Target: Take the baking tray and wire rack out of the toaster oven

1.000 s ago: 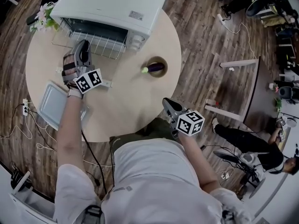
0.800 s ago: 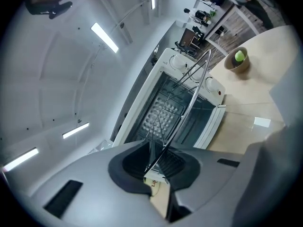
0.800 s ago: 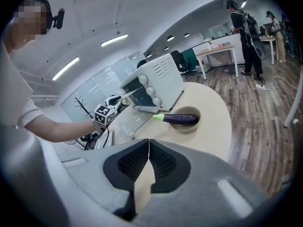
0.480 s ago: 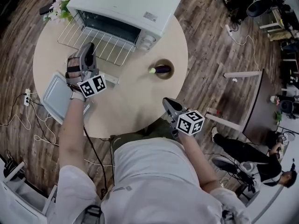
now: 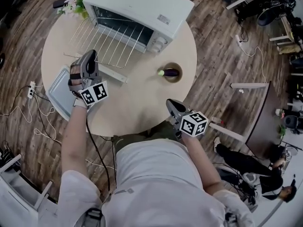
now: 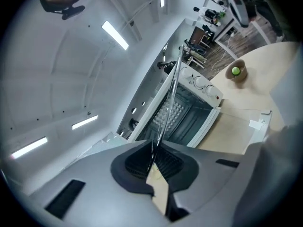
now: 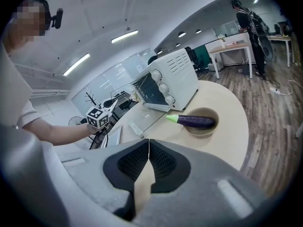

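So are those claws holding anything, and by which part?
The left gripper clamps the wire rack by its front edge wire; the right gripper is shut on nothing.

Toaster oven (image 5: pixel 142 6) in all three views

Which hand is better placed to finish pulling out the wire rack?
Left: the left gripper is shut on the wire rack, partly out of the toaster oven. The right gripper is shut, empty, near the body.

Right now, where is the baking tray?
In the head view the baking tray lies at the table's left edge, outside the toaster oven, just left of the left tool gripping the wire rack.
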The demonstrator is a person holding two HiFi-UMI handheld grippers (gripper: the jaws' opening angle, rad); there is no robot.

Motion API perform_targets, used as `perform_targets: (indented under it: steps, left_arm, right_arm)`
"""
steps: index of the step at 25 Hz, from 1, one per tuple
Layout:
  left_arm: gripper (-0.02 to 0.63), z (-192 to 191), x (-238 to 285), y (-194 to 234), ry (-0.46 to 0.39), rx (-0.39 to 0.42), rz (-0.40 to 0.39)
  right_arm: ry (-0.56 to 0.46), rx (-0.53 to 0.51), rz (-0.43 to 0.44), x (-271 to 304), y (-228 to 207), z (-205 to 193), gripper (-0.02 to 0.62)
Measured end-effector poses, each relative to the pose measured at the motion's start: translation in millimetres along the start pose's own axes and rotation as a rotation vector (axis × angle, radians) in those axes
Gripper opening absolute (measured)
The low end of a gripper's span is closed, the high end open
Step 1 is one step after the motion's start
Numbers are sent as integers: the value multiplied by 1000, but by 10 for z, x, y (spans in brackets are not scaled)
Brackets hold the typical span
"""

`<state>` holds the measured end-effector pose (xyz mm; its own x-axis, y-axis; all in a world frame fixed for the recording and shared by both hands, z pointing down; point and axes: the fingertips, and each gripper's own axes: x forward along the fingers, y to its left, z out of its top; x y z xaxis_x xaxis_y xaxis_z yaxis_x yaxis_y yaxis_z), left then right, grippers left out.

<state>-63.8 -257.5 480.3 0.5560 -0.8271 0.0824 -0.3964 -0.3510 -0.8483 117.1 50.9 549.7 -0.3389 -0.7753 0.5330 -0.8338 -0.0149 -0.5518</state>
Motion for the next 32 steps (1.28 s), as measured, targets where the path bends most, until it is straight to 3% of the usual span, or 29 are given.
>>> perform_targets:
  steps: [6,17,20,25,32]
  left_arm:
    - [3,-432,-301,243,133,-88,61]
    - [2,-1131,-1073,513,344,-144,148]
    - [0,-1308,-1329,560,397,-114,170]
    - [1,-1337,-1736,584,459,-115,184]
    - [0,-1022,-2193,417,516,-108,193]
  right_arm:
    - [22,-24,45,94,97,-13,6]
    - [62,-70,146,307,385,-63,6]
    - [76,-84,172,378,463,-74,6]
    - [96,-101,214,400,524,-58,6]
    - [109,-115,284,325,504,-116,6]
